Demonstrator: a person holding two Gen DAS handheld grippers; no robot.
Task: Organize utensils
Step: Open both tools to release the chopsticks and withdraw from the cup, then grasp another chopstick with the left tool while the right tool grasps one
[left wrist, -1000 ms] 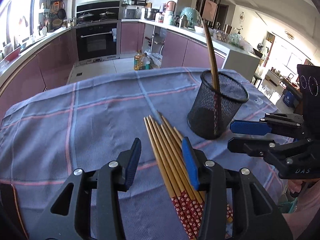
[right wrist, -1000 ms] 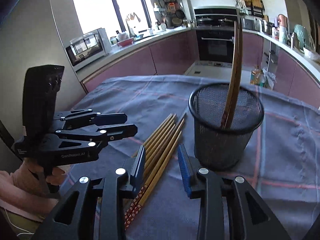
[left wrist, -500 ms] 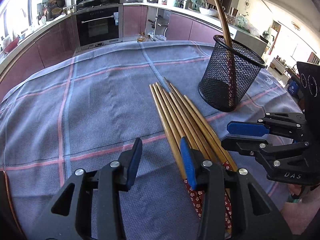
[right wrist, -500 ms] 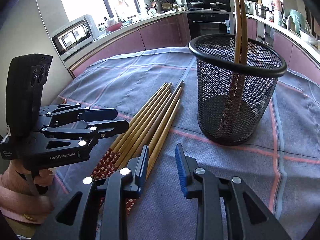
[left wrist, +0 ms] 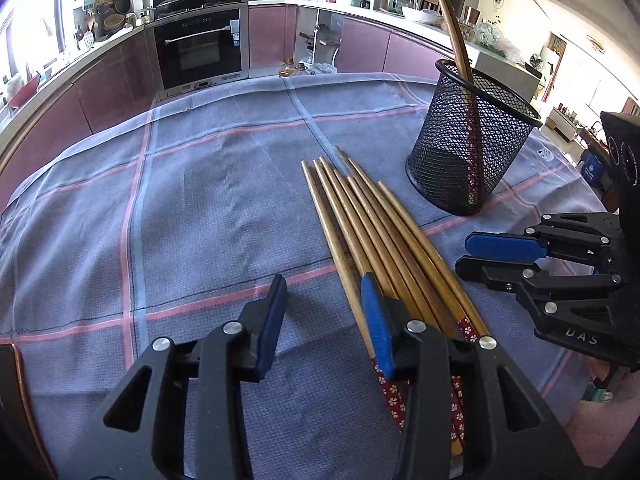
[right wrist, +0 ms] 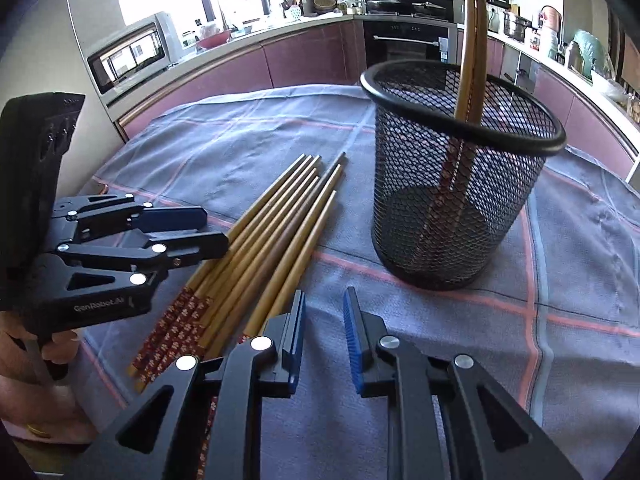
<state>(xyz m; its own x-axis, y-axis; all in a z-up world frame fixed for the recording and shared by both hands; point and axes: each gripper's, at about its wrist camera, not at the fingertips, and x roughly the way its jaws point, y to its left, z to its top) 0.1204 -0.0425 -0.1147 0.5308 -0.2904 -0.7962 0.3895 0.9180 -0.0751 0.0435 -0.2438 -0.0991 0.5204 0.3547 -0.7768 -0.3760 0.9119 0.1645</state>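
— Lying flat on the blue checked cloth [left wrist: 180, 208], the loose chopsticks [left wrist: 384, 240] form one bundle in the lower middle of the left wrist view. Which way do they run?

— Their long axis goes from the lower right of that frame up toward the centre. The plain tapered tips point up and away, fanned a little; the red flower-patterned ends sit at the bottom, under the left gripper [left wrist: 324, 320].

— And in the right wrist view?

— The same chopsticks [right wrist: 276, 236] slant from lower left to upper middle, tips toward the mesh holder [right wrist: 460, 184], patterned ends in the lower left.

— Is the left gripper holding any?

— No. Its jaws stand wide apart with only cloth between them. Its right-hand finger [left wrist: 376, 332] overlaps the leftmost chopstick; I cannot tell whether it touches.

— The right gripper?

— In its own view the right gripper [right wrist: 324, 332] has a moderate gap with nothing in it. It sits just right of the bundle, the nearest stick running beside its left-hand pad [right wrist: 294, 336]. From the left wrist view that right gripper [left wrist: 492, 258] shows at the right edge, turned on its side, fingers stacked and slightly parted.

— Where is the holder?

— Upright on the cloth, upper right of the left wrist view, as the mesh holder [left wrist: 472, 148], near the chopstick tips but apart. Two chopsticks [right wrist: 472, 40] stand in it nearly vertical, leaning on the rim, patterned ends down.
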